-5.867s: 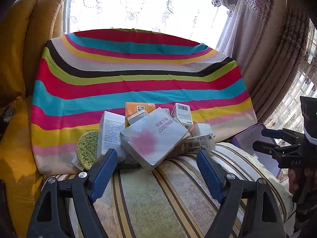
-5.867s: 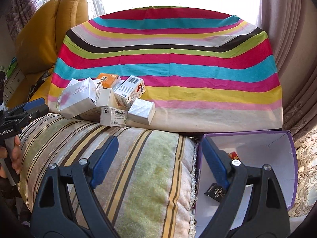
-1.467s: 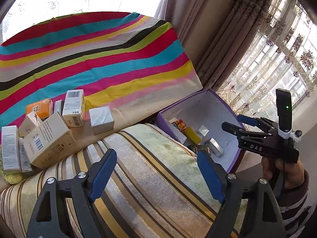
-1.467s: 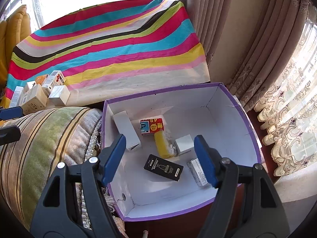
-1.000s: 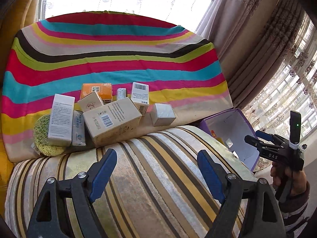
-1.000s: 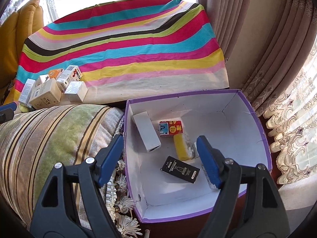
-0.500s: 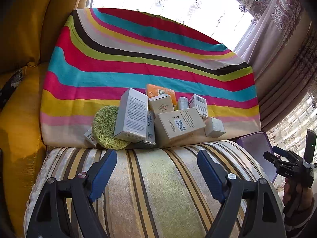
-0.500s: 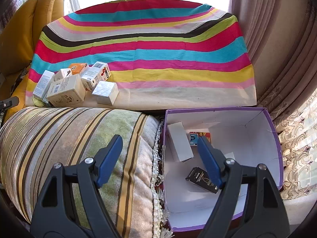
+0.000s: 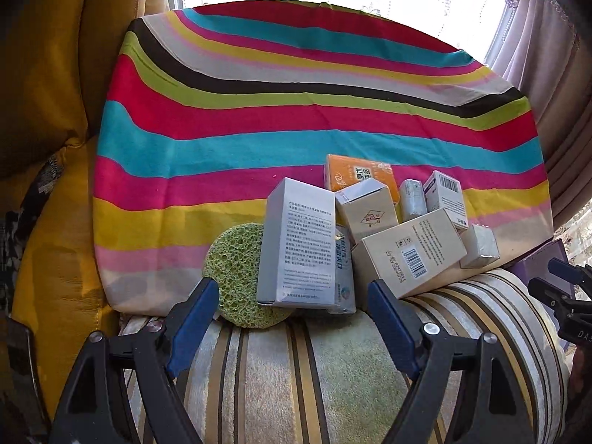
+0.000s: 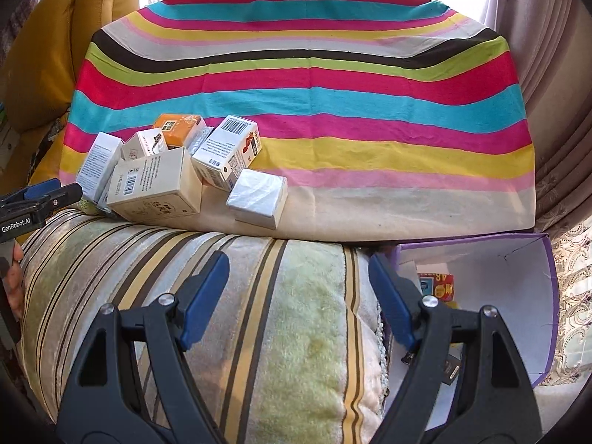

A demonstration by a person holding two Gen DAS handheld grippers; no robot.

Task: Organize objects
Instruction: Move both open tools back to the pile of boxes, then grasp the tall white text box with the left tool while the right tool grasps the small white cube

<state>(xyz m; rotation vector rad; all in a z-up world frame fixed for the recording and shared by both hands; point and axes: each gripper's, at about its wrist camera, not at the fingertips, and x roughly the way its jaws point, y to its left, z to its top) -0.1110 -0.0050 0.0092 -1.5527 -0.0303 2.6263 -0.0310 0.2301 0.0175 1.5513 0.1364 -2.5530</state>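
A heap of small boxes lies on the striped cloth (image 9: 296, 118) behind a striped cushion (image 9: 314, 377). My left gripper (image 9: 292, 314) is open and empty, just in front of a tall grey box (image 9: 296, 244), with a green round sponge (image 9: 236, 270) to its left and a beige barcode box (image 9: 407, 255) to its right. An orange box (image 9: 355, 174) lies behind. My right gripper (image 10: 299, 299) is open and empty above the cushion (image 10: 222, 296), well short of a silver box (image 10: 259, 196). The purple bin (image 10: 518, 285) with several items is at right.
A yellow armchair (image 9: 48, 111) stands at the left. Curtains (image 10: 555, 92) hang at the right by the window. The right gripper shows at the right edge of the left wrist view (image 9: 566, 296); the left gripper shows at the left edge of the right wrist view (image 10: 33, 203).
My left gripper has swung left and closed in on the box heap. My right gripper has swung left from over the purple bin to over the cushion. The silver patterned box has left the heap.
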